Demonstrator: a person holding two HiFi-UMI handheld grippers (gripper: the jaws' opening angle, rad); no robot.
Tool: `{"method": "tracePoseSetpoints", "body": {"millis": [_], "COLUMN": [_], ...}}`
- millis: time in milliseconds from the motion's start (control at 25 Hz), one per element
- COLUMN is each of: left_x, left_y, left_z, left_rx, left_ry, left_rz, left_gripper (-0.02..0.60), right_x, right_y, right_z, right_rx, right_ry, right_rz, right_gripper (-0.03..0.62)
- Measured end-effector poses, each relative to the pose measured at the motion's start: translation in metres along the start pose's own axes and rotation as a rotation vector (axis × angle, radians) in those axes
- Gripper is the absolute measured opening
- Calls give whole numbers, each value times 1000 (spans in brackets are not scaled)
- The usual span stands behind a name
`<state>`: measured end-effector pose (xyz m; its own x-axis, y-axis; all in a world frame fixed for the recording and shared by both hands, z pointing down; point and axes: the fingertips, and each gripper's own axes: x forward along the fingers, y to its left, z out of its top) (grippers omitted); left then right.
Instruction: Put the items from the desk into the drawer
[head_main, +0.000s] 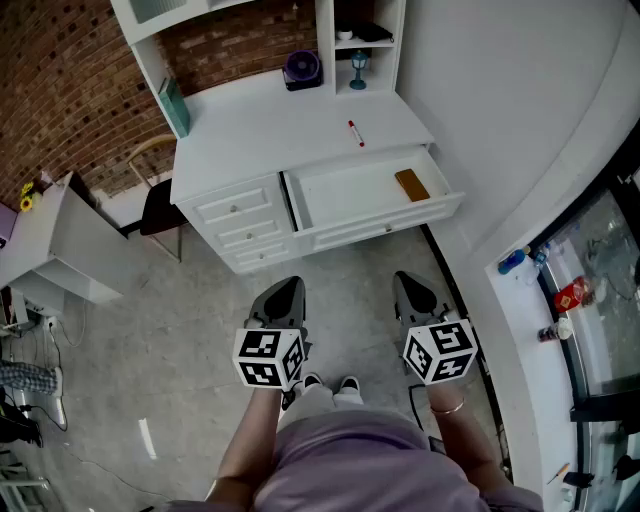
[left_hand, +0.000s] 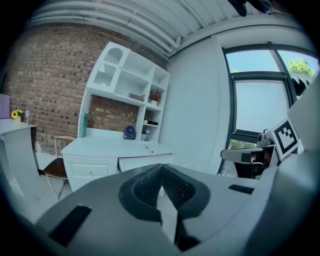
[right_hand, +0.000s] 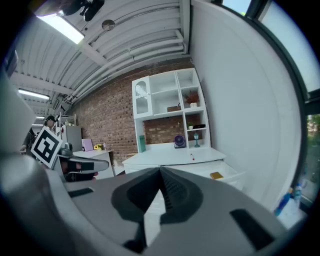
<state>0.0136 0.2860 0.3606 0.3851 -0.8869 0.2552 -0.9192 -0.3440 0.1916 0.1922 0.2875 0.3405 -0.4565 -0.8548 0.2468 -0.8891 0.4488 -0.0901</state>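
A white desk (head_main: 270, 125) with a hutch stands ahead, a few steps away. A red pen (head_main: 356, 133) lies on its top near the right side. The right-hand drawer (head_main: 345, 192) is pulled out and holds a flat brown block (head_main: 411, 185). A purple fan (head_main: 302, 70) and a small teal lantern (head_main: 358, 70) stand at the back, and a teal book (head_main: 175, 106) leans at the left. My left gripper (head_main: 288, 287) and right gripper (head_main: 408, 282) hover over the floor, well short of the desk. Both are shut and empty, as the left gripper view (left_hand: 161, 167) and the right gripper view (right_hand: 161, 171) show.
A chair (head_main: 160, 208) is tucked in at the desk's left end, with a white side table (head_main: 60, 240) further left. A white wall and a window ledge (head_main: 530, 300) with bottles run along the right. Grey floor lies between me and the drawer front.
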Motion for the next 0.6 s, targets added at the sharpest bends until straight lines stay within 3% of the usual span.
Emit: {"method": "tracePoseSetpoints", "body": {"millis": [320, 600], "left_x": [-3, 4], "left_y": [-9, -10], "left_z": [-10, -16], "left_rx": [-5, 9], "left_ry": [16, 33], "left_rz": [26, 54], "left_gripper": [-2, -2], "right_x": [-8, -9], "right_y": [-6, -29], "right_z": [-16, -18], "right_rx": [23, 36], "right_ry": [22, 20], "right_rz": [27, -8], "right_gripper": [3, 5]}}
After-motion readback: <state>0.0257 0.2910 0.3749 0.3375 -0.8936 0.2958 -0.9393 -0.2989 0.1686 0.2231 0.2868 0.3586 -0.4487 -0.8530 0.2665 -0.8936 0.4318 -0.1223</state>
